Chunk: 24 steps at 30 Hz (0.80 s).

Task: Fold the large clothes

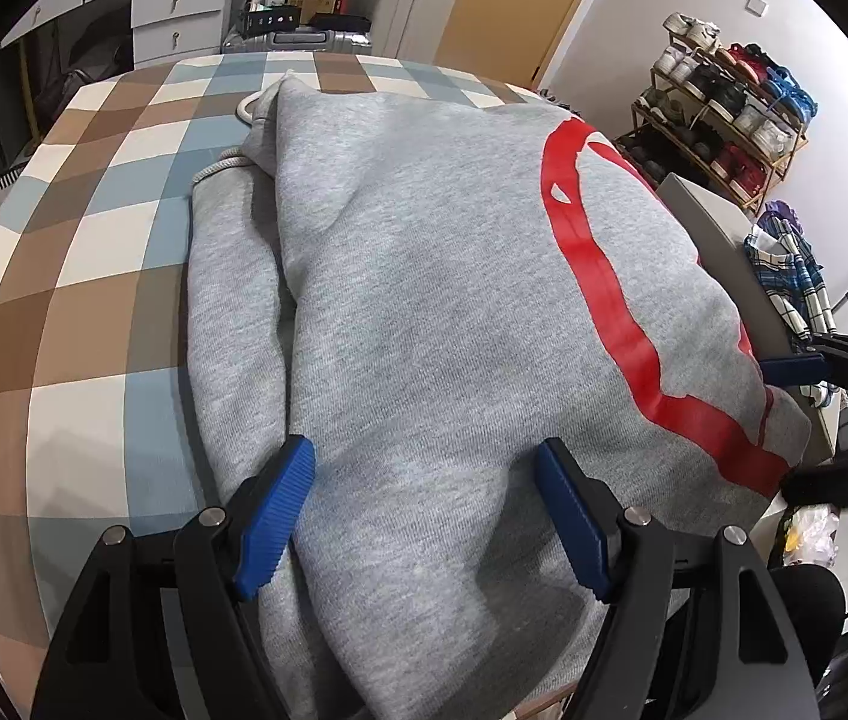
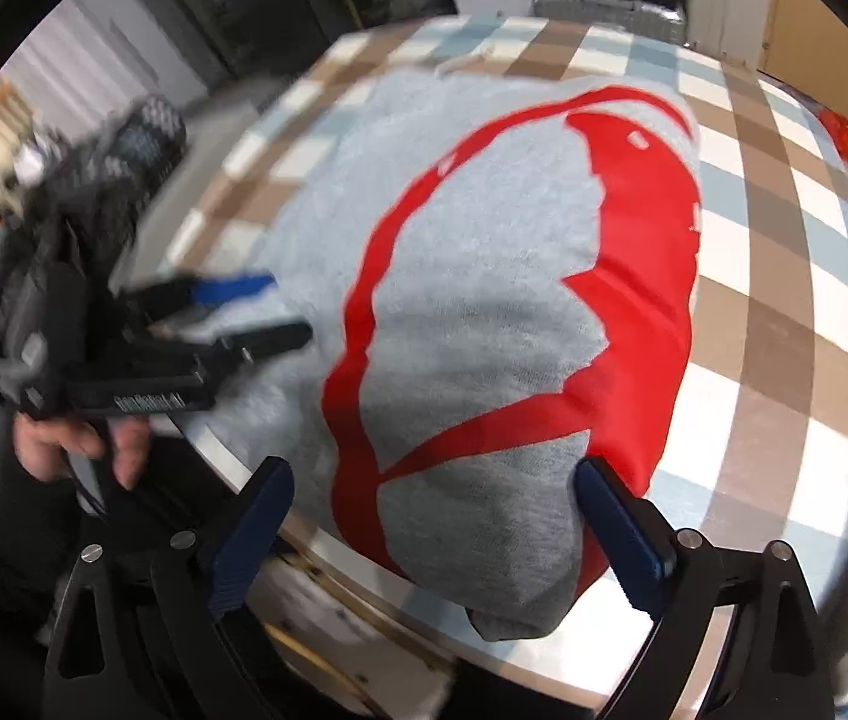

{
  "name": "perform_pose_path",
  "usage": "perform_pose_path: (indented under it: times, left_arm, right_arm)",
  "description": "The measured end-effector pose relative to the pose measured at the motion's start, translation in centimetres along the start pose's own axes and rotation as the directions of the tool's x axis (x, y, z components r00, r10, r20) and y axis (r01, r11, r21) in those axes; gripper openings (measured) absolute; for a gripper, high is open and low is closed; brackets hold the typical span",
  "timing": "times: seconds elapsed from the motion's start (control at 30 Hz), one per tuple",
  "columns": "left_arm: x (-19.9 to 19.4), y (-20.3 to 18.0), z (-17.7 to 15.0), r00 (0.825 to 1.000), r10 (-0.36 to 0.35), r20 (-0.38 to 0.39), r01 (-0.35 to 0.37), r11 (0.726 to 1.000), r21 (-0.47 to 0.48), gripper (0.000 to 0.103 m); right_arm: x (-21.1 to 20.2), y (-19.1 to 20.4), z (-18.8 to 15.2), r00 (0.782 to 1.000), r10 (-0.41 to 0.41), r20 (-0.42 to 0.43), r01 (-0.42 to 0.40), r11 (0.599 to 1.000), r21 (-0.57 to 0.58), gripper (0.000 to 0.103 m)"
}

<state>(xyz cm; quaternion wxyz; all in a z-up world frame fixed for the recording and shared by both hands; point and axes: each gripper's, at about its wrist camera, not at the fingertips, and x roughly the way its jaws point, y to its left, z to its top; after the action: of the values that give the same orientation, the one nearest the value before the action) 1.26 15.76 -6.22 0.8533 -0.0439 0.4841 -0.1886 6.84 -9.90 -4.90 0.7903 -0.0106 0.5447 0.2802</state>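
Note:
A grey hoodie (image 1: 424, 276) with a large red print lies folded on the checked table (image 1: 63, 276), its hood and white drawstring at the far end. My left gripper (image 1: 424, 474) is open, its blue pads (image 1: 279, 510) on either side of the near hem over the cloth. In the right wrist view the hoodie (image 2: 484, 312) fills the centre on the checked table (image 2: 784, 330). My right gripper (image 2: 436, 510) is open at the hoodie's near corner by the table edge. The left gripper (image 2: 255, 306) shows there at left, held by a hand.
A shoe rack (image 1: 724, 120) stands against the right wall with a plaid cloth (image 1: 790, 276) below it. White drawers (image 1: 177, 18) and suitcases (image 1: 297, 39) stand beyond the table. The right gripper's blue finger (image 1: 790, 369) shows at the hoodie's right edge.

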Motion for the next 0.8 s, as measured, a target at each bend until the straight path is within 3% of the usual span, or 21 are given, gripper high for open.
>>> perform_pose_path:
  times: [0.07,0.17,0.23,0.33,0.43,0.5,0.6,0.67,0.73,0.8]
  left_arm:
    - [-0.4,0.2,0.0,1.0,-0.025,-0.003,0.025,1.0,0.001,0.072]
    - [-2.3,2.0,0.5,0.995,-0.095,0.029,0.096,0.994,-0.057,0.072]
    - [-3.3,3.5,1.0,0.992,-0.113,0.053,0.118,0.987,-0.112,0.072]
    - [-4.0,5.6,2.3,0.994,-0.101,0.036,0.106,0.982,-0.157,0.072]
    - [-3.5,6.9,3.4,0.993,-0.118,-0.014,0.113,0.974,-0.196,0.072]
    - [-2.0,7.2,4.2,0.988,-0.123,-0.097,0.1,0.972,-0.212,0.084]
    - [-0.3,7.8,4.5,0.98,-0.134,-0.144,0.095,0.964,-0.249,0.084]
    - [1.3,8.6,4.6,0.965,-0.168,-0.201,0.098,0.944,-0.316,0.084]
    - [2.1,8.9,4.8,0.952,-0.227,-0.206,0.142,0.922,-0.36,0.084]
    - [2.6,8.2,5.0,0.937,-0.278,-0.211,0.189,0.913,-0.362,0.086]
  right_arm:
    - [-1.2,-1.3,-0.5,0.993,0.079,0.087,-0.085,0.994,0.067,0.097]
    - [-3.6,-4.1,-2.0,0.952,0.186,0.245,-0.231,0.957,0.174,0.094]
    - [-5.2,-6.2,-3.5,0.9,0.215,0.378,-0.313,0.924,0.22,0.095]
    - [-5.9,-9.0,-6.2,0.825,0.262,0.501,-0.437,0.858,0.27,0.095]
    - [-5.5,-10.7,-8.1,0.805,0.274,0.526,-0.477,0.826,0.3,0.096]
    - [-5.3,-11.4,-9.1,0.792,0.27,0.548,-0.489,0.818,0.303,0.096]
    - [-4.4,-12.2,-10.5,0.75,0.297,0.591,-0.551,0.775,0.309,0.097]
    - [-4.3,-12.3,-10.4,0.766,0.323,0.555,-0.556,0.766,0.322,0.096]
    - [-5.0,-11.9,-10.7,0.752,0.317,0.577,-0.55,0.784,0.287,0.097]
    - [-5.3,-11.3,-10.9,0.756,0.317,0.573,-0.536,0.802,0.265,0.098]
